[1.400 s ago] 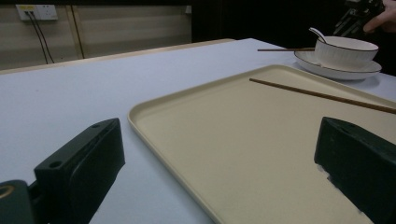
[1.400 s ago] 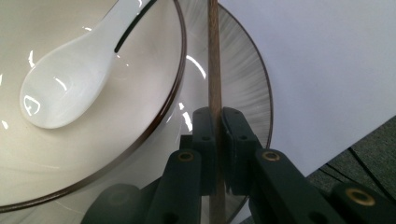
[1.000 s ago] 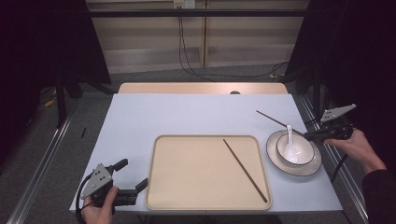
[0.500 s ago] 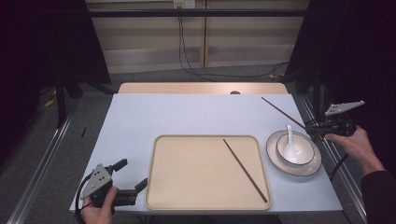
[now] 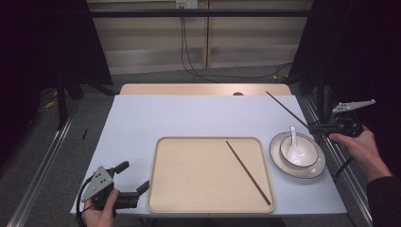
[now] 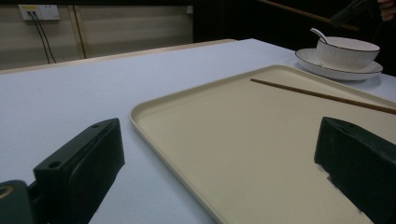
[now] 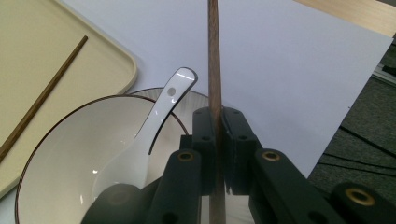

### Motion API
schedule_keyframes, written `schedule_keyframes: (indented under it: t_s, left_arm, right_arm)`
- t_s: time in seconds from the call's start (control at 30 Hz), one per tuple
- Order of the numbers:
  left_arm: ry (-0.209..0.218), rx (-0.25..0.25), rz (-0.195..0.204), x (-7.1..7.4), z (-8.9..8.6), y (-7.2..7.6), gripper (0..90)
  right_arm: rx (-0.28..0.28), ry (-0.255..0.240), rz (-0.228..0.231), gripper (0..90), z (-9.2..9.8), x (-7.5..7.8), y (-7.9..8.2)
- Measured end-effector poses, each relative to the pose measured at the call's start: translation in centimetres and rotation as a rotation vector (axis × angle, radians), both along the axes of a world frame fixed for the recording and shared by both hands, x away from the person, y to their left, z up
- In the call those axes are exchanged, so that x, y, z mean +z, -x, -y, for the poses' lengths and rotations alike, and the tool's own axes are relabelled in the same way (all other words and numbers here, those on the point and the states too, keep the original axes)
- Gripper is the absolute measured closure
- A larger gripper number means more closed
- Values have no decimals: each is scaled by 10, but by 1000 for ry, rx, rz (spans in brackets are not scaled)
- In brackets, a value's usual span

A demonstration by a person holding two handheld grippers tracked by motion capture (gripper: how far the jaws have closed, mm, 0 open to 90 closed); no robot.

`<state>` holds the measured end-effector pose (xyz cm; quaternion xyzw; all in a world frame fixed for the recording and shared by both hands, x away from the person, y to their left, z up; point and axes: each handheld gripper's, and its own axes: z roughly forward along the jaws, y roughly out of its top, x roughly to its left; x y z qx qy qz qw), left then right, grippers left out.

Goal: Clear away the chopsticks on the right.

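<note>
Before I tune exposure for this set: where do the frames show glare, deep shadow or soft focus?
High view: room edges black, white table evenly lit. Right gripper view: bright glints on the glossy white ceramic spoon; near tongs on the brown wooden chopstick are soft. Left gripper view: black tongs blurred, cream plastic tray sharper.

The far half of the table (image 5: pixel 189 113) lies bare and open to passage. Nearer, the tray (image 5: pixel 189 175) holds one chopstick (image 5: pixel 248 172) lying slantwise on its right part. The bowl (image 5: pixel 299 151) with its spoon (image 5: pixel 294 137), on a plate (image 5: pixel 279 161), blocks the right edge.
</note>
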<state>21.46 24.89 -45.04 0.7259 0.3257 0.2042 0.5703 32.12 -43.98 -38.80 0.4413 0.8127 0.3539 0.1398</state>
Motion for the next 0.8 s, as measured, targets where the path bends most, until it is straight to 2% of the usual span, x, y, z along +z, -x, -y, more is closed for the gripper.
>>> schedule_keyframes:
  t_s: [0.1, 0.17, 0.37, 0.57, 0.8]
  left_arm:
    - [5, 0, -3, 0, 0, 0, 16]
    - [7, 2, -10, -1, 0, 0, 16]
    - [6, 4, -6, 0, 0, 0, 16]
    - [12, 4, -2, 0, -1, 0, 16]
    - [11, 4, -4, 0, -1, 0, 17]
  right_arm:
    - [-10, -9, -3, 850, -4, 3, 6]
    - [-19, -32, 1, 850, -7, 6, 10]
    - [-9, -66, 4, 849, -20, 13, 26]
    - [-3, -134, -16, 850, -37, 11, 45]
    - [-4, -206, -51, 850, -60, 3, 59]
